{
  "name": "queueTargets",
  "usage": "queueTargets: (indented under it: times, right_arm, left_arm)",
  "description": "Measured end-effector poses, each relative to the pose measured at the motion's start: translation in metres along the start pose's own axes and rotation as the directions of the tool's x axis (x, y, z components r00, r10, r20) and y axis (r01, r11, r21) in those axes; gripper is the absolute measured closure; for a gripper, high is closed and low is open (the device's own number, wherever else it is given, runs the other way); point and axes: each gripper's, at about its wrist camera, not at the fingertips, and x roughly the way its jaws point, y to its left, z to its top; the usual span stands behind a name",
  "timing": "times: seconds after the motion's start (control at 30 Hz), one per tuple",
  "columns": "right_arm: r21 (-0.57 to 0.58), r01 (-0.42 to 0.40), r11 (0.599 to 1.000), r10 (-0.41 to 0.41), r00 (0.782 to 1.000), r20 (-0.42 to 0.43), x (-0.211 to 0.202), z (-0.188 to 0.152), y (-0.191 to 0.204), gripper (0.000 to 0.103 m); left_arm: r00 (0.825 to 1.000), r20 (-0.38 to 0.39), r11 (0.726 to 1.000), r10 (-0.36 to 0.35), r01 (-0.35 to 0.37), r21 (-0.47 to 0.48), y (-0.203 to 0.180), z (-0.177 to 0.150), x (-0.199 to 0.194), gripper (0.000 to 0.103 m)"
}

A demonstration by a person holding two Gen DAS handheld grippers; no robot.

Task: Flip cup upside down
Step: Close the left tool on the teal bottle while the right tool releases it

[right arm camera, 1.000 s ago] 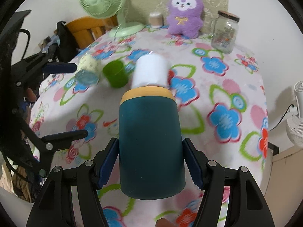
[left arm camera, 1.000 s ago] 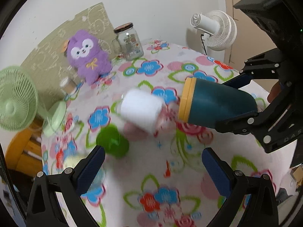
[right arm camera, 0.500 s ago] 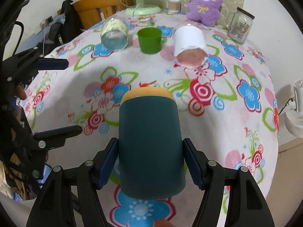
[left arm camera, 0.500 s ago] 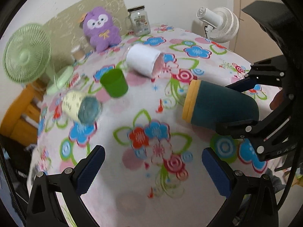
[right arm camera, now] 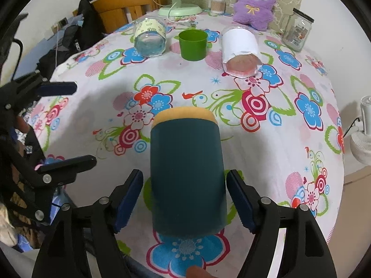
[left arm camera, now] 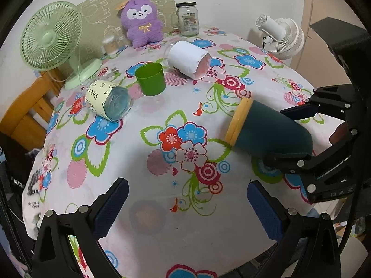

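A dark teal cup with a yellow rim (right arm camera: 187,173) lies on its side on the floral tablecloth, rim pointing away from my right gripper (right arm camera: 185,199). The right gripper's blue pads (right arm camera: 128,197) stand slightly apart from the cup's sides, so it looks open around the cup. The cup also shows in the left wrist view (left arm camera: 266,132), with the right gripper (left arm camera: 299,134) around its base. My left gripper (left arm camera: 187,210) is open and empty above the table's near edge.
A green cup (left arm camera: 150,78) stands upright. A white-wrapped glass (left arm camera: 189,59) and a paper-wrapped glass (left arm camera: 107,100) lie on their sides. At the back stand a purple plush (left arm camera: 141,25), a jar (left arm camera: 187,18), a green fan (left arm camera: 52,42) and a white fan (left arm camera: 281,37).
Both grippers have pulled back towards the table's near edge. The right gripper has brought the teal cup down onto the cloth, and its pads have parted slightly from the cup.
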Motion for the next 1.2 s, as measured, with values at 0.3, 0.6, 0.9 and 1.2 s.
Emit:
queueTargets:
  times: [0.3, 0.6, 0.9, 1.2]
  right_arm:
    - [0.027, -0.089, 0.996, 0.086, 0.99, 0.108, -0.061, -0.007, -0.037, 0.026]
    - [0.199, -0.097, 0.975, 0.057, 0.979, 0.196, -0.081, -0.04, -0.124, 0.025]
    - [0.252, -0.147, 0.956, 0.095, 0.973, 0.209, -0.059, -0.065, -0.164, 0.025]
    - [0.245, -0.18, 0.953, 0.121, 0.964, 0.238, -0.054, -0.07, -0.174, 0.025]
  left_arm:
    - [0.995, -0.005, 0.99, -0.1, 0.099, -0.1, -0.007, 0.011, -0.012, 0.0]
    - [0.957, -0.034, 0.9, -0.287, 0.257, -0.351, -0.036, 0.041, 0.006, 0.0]
    - [0.933, -0.126, 0.799, -0.336, 0.211, -0.563, -0.049, 0.05, 0.042, 0.0]
    - [0.902, -0.202, 0.748, -0.382, 0.174, -0.641, -0.067, 0.054, 0.066, 0.0]
